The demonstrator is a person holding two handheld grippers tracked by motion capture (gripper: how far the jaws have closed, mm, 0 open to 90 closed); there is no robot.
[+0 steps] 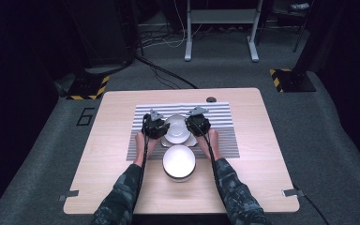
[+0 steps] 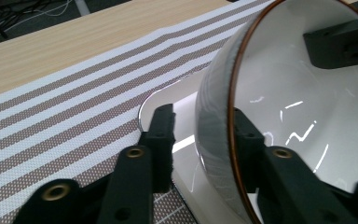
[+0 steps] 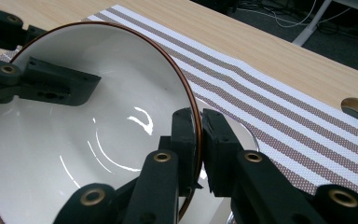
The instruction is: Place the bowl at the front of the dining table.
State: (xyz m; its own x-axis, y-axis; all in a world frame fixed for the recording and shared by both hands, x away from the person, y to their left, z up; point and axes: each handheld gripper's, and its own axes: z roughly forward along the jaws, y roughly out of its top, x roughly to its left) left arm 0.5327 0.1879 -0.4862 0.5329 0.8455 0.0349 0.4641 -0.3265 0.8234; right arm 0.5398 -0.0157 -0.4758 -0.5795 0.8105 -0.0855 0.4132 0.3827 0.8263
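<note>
Nearest the person, a white bowl sits on the counter at six o'clock on the striped mat. Just beyond, a second bowl rests on a plate mid-mat. The right gripper has its jaws clamped on the rim at three o'clock. The left gripper straddles the rim at nine o'clock; its outer jaw stands off the wall. On the floor at nine o'clock, a painted "6".

White brown-rimmed bowl, on plate
</note>
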